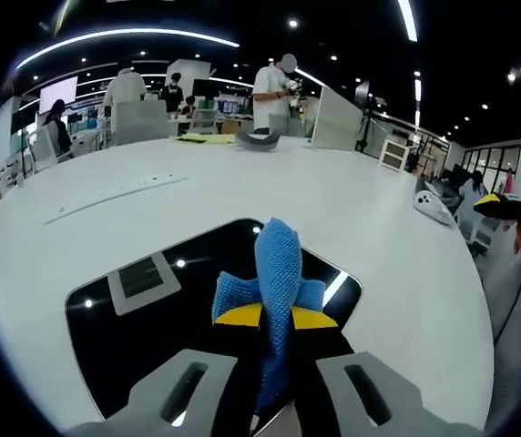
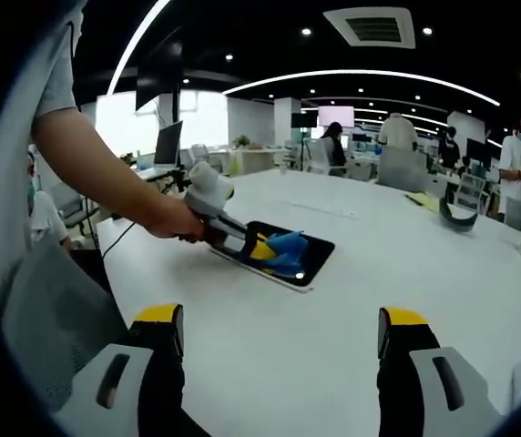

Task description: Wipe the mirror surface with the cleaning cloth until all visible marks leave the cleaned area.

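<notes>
A dark rectangular mirror (image 1: 151, 309) lies flat on the white table (image 1: 242, 191) and reflects ceiling lights. My left gripper (image 1: 277, 317) is shut on a blue cleaning cloth (image 1: 277, 273), which stands up between the yellow-tipped jaws and rests on the mirror. In the right gripper view the mirror (image 2: 315, 253) sits mid-table, with the cloth (image 2: 283, 248) on it and the left gripper (image 2: 259, 248) held by a person's hand (image 2: 174, 218). My right gripper (image 2: 280, 330) hangs open, well short of the mirror, with nothing between its jaws.
Several people stand around desks beyond the far table edge. A dark headset-like object (image 1: 259, 139) and yellow papers (image 1: 206, 137) lie at the far side. A white device (image 1: 434, 208) rests near the right edge. A grey chair back (image 2: 51, 319) stands by the person.
</notes>
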The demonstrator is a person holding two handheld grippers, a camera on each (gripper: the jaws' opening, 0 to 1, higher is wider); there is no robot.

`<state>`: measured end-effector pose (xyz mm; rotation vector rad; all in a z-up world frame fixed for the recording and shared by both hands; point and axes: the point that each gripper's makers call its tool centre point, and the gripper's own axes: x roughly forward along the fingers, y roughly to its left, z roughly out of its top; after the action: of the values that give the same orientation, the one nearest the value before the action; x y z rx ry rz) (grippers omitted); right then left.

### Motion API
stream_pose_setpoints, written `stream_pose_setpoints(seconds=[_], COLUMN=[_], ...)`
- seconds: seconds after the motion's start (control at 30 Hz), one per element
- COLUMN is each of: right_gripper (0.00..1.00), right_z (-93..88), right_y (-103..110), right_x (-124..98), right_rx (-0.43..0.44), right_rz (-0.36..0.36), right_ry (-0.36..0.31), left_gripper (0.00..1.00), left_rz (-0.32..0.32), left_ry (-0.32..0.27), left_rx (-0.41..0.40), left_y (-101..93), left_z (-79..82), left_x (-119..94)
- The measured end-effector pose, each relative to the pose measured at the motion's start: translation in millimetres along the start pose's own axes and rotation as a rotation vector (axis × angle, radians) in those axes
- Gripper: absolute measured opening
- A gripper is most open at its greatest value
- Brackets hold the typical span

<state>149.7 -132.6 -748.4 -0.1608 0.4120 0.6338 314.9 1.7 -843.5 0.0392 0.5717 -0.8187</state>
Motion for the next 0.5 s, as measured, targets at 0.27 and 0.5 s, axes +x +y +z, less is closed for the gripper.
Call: stream_pose_setpoints(seconds=[0.27,0.5], right_gripper=[0.87,0.86], right_z=[-1.4,-2.9], right_y=[1.1,2.3], right_x=[0.1,0.5], right_rx=[-0.001,-0.007], right_rz=[0.002,0.005], right_ry=[0.008,0.017], left_gripper=[0.07,0.07], left_rz=[-0.008,-0.024], left_ry=[0.001,0.016], left_rx=[0.008,0.036], left_y=[-2.4,-3.8], left_z=[-1.3,-3.9], left_x=[-2.7,-7.5])
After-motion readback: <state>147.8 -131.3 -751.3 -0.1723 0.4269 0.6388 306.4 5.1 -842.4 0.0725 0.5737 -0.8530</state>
